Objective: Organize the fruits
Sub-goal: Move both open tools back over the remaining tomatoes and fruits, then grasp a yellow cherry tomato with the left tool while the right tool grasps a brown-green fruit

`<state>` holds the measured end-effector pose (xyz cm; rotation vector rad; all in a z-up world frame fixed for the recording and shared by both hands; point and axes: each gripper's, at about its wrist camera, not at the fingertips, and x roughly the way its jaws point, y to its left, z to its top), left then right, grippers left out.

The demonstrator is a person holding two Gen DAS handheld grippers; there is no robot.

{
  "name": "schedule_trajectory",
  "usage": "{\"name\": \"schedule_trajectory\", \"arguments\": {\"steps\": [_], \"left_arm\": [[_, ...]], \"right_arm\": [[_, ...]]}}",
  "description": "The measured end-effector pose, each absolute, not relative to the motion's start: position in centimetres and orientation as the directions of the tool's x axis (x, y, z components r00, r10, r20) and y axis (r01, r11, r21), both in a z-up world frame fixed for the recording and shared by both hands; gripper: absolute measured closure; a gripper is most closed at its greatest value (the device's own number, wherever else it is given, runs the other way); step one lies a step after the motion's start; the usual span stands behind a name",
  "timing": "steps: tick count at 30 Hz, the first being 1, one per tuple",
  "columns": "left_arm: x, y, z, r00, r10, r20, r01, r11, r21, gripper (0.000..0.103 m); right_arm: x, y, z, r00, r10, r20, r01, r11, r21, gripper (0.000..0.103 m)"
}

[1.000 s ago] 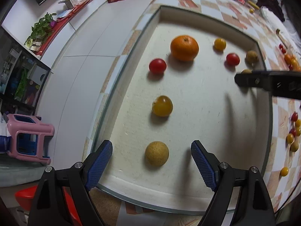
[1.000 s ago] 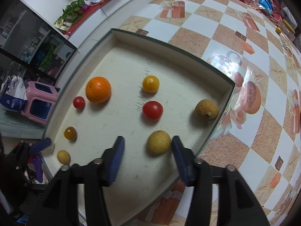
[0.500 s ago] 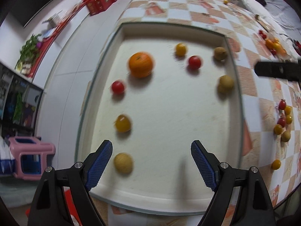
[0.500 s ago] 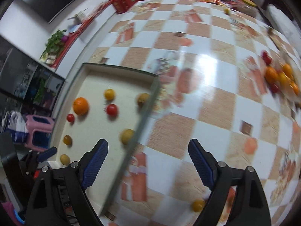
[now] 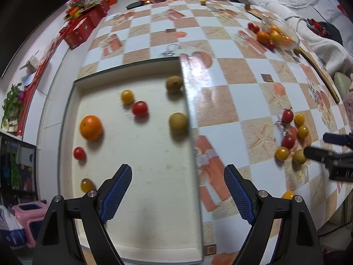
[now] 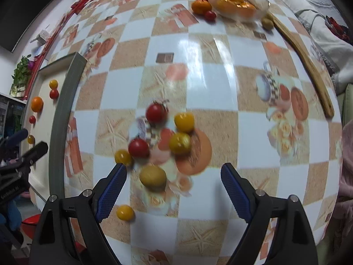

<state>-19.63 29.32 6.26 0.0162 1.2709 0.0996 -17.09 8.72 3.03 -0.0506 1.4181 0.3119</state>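
A shallow white tray [image 5: 154,238] holds an orange [image 5: 91,127], red tomatoes [image 5: 139,108], yellow tomatoes [image 5: 127,96] and brown longans [image 5: 178,123]. My left gripper [image 5: 178,194] is open and empty above the tray's near right part. A loose cluster of red tomatoes [image 6: 156,112], yellow tomatoes [image 6: 184,122] and a longan [image 6: 152,175] lies on the checkered tablecloth. My right gripper [image 6: 174,187] is open and empty, with the longan just ahead of its left finger. The right gripper also shows in the left wrist view [image 5: 317,146].
A glass bowl [image 6: 239,2] of oranges stands at the far side, with an orange [image 6: 200,6] and small tomatoes beside it. A wooden stick [image 6: 305,59] lies at the right. Red boxes [image 5: 81,29] line the far left edge. One yellow tomato [image 6: 125,212] lies near the table's front.
Both grippers swung right. The right gripper let go of the longan in the tray, opened wide and moved over the loose cluster on the tablecloth. The left gripper stayed open.
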Motion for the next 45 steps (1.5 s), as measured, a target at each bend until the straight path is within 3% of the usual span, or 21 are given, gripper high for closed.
{"name": "schedule_trajectory", "arguments": {"steps": [6, 9, 16, 23, 37, 41, 43, 45], "left_arm": [[-19.9, 27.6, 5.9, 0.278, 0.079, -0.957, -0.016, 0.997, 0.077, 0.017], [-20.6, 26.2, 5.5, 0.267, 0.050, -0.962, 0.028, 0.998, 0.060, 0.017], [-23.0, 22.3, 3.9, 0.207, -0.044, -0.977, 0.140, 0.990, -0.015, 0.017], [-22.7, 19.8, 3.0, 0.190, -0.102, -0.976, 0.163, 0.984, -0.071, 0.017], [-21.3, 15.2, 1.2, 0.175, -0.142, -0.974, 0.249, 0.964, -0.096, 0.017], [-21.5, 14.3, 0.9, 0.182, -0.089, -0.979, 0.268, 0.963, -0.038, 0.031], [-21.5, 14.1, 1.2, 0.197, -0.078, -0.977, 0.277, 0.961, -0.021, 0.044], [-21.5, 13.6, 1.5, 0.203, -0.081, -0.976, 0.296, 0.955, -0.018, 0.074]], "right_arm": [[-18.2, 9.3, 2.1, 0.111, 0.214, -0.971, -0.256, 0.950, 0.180, 0.016], [-18.3, 9.7, 1.6, 0.097, 0.229, -0.969, -0.263, 0.944, 0.197, 0.033], [-18.0, 10.6, 1.3, 0.094, 0.231, -0.968, -0.328, 0.926, 0.188, 0.044], [-18.1, 11.3, 1.1, 0.122, 0.154, -0.981, -0.415, 0.905, 0.090, 0.072], [-16.2, 7.3, 1.0, 0.132, 0.148, -0.980, -0.333, 0.938, 0.097, 0.072], [-16.1, 7.2, 1.0, 0.132, 0.151, -0.980, -0.330, 0.938, 0.100, 0.072], [-16.1, 7.4, 1.0, 0.132, 0.154, -0.979, -0.329, 0.939, 0.103, 0.072], [-16.2, 7.3, 1.0, 0.133, 0.153, -0.979, -0.329, 0.939, 0.102, 0.072]]}}
